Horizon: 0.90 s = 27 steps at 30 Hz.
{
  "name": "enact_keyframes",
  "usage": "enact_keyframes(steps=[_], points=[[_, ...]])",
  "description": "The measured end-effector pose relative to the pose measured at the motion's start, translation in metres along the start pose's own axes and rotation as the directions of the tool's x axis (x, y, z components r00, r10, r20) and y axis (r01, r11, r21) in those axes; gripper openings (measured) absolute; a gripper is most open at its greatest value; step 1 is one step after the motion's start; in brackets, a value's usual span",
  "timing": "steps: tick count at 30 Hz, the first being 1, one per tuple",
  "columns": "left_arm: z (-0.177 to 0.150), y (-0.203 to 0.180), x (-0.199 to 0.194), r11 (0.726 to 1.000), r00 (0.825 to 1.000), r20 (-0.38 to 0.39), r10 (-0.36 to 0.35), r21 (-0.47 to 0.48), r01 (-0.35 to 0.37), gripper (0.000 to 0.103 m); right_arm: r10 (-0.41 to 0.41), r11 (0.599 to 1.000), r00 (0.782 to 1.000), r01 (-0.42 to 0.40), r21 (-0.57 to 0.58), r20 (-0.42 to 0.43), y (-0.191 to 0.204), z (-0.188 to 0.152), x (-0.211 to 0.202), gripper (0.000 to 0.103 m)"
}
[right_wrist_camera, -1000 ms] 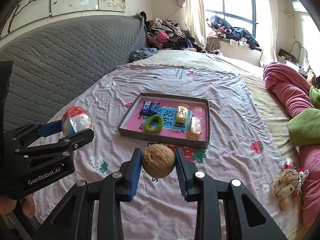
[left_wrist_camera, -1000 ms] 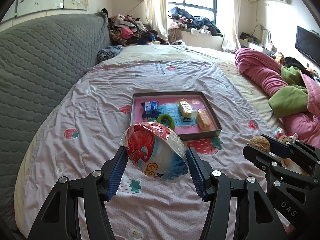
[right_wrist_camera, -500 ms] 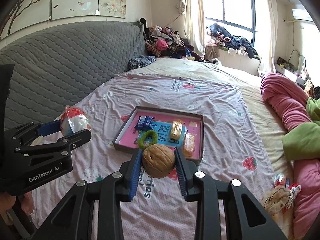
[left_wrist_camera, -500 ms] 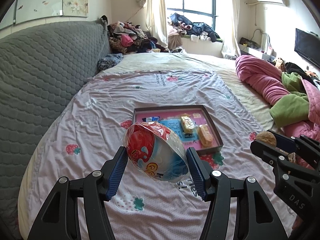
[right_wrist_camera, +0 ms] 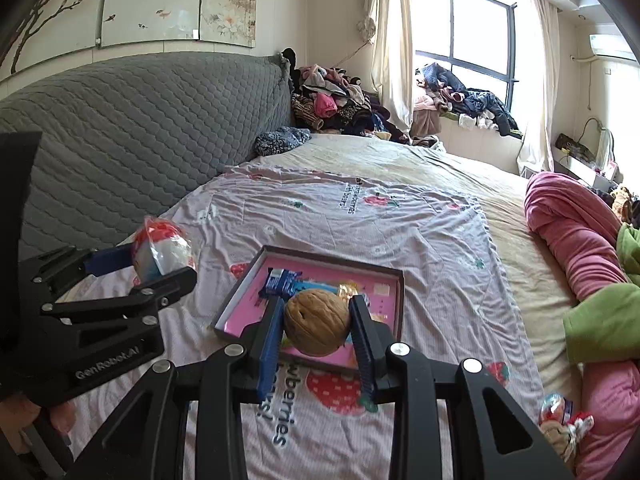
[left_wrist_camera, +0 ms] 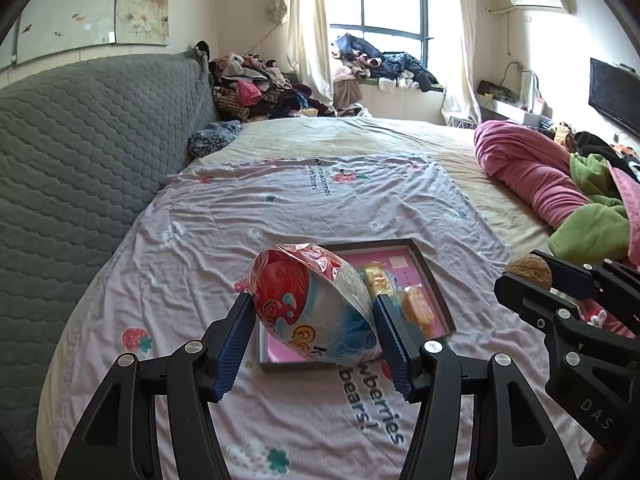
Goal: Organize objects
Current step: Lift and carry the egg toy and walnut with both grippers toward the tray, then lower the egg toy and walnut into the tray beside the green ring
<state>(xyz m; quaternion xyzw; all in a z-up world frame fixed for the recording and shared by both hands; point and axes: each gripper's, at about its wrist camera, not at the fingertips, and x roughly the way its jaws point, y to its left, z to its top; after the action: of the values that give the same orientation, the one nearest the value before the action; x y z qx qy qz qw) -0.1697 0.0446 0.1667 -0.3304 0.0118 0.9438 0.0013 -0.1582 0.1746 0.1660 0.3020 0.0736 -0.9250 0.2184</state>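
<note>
Here, the walnut (right_wrist_camera: 317, 327) in my right tongs (right_wrist_camera: 316, 330) is the easy one: hard, light, ridged shell, nothing to crush, though its roundness means it could roll out if the pads sit off its widest part. They sit right across its middle, the jaws closed down narrow and clamped on it. It hangs in the air above the near half of the tray (right_wrist_camera: 394, 312), not touching it.

The wrapped toy egg (left_wrist_camera: 314, 304) in my left tongs (left_wrist_camera: 316, 322) needs more care. I judge it light and fairly rigid under the wrap, but the clear crinkly film is slick and loose at the twisted end, so the grip belongs on the firm body, not on the film. My jaws stand about half open, the blue pads (left_wrist_camera: 236, 344) pressing on both flanks of the egg, which is tilted with its red end up and away from me. It too is carried above the bedsheet (left_wrist_camera: 200, 240), over the near left corner of the tray.

Inside the tray lie a blue snack packet (right_wrist_camera: 282, 280) toward the far left and yellow wrapped sweets (left_wrist_camera: 380, 276) toward the right side. Right of the tray, well apart, a pink blanket (left_wrist_camera: 528, 168) is heaped on the bed.
</note>
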Motion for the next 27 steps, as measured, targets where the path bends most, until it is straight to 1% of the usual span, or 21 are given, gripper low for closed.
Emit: enact_keyframes(steps=[7, 12, 19, 24, 27], points=[[0.015, 0.000, 0.043, 1.000, 1.000, -0.009, -0.003, -0.008, 0.003, 0.062, 0.015, 1.000, 1.000, -0.015, -0.005, 0.003, -0.006, 0.012, 0.040, 0.034], [0.015, -0.003, 0.077, 1.000, 1.000, -0.026, 0.004, -0.003, -0.004, 0.062, 0.033, 0.999, 0.999, -0.033, 0.014, 0.001, -0.014, 0.012, 0.071, 0.034], [0.003, -0.001, 0.133, 1.000, 0.998, -0.062, 0.011, -0.019, -0.012, 0.062, 0.056, 0.998, 0.998, -0.055, 0.026, -0.021, -0.019, 0.004, 0.119, 0.034], [-0.010, -0.001, 0.167, 0.999, 0.997, -0.075, 0.032, -0.023, -0.033, 0.063, 0.063, 0.997, 0.998, -0.061, 0.039, -0.032, -0.023, -0.006, 0.149, 0.034], [-0.018, 0.002, 0.186, 0.999, 0.995, -0.091, 0.029, -0.029, -0.032, 0.062, 0.068, 0.997, 0.997, -0.066, 0.048, -0.047, -0.024, -0.015, 0.170, 0.034]])
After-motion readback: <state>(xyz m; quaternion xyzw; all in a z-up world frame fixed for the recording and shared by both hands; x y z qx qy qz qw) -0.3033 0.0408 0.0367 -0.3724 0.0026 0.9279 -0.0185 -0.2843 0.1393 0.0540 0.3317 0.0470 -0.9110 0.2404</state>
